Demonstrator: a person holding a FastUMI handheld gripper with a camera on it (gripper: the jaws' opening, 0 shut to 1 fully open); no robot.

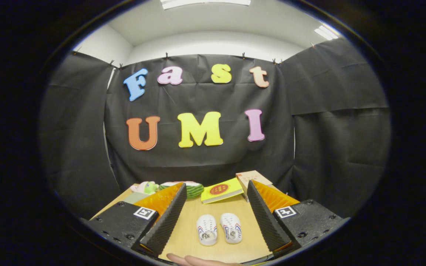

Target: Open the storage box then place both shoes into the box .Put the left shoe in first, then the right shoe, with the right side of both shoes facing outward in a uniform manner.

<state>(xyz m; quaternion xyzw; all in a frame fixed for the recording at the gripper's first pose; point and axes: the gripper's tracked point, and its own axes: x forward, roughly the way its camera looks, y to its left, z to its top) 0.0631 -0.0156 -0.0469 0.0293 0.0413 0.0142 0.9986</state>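
Two small white shoes lie side by side on the wooden table (190, 221), toes pointing away from me: the left one (207, 229) and the right one (231, 228), each with striped sides. My gripper (215, 199) hovers above them, open, and the pair shows in the wide gap between its fingers, untouched. I see no storage box.
At the table's far end lie a yellow book (221, 190), a tan box or card (253, 178), a green striped watermelon-like object (190, 188) and a small pink and green toy (145, 187). A person's hand (198, 261) shows at the near table edge. Black cloth walls the booth.
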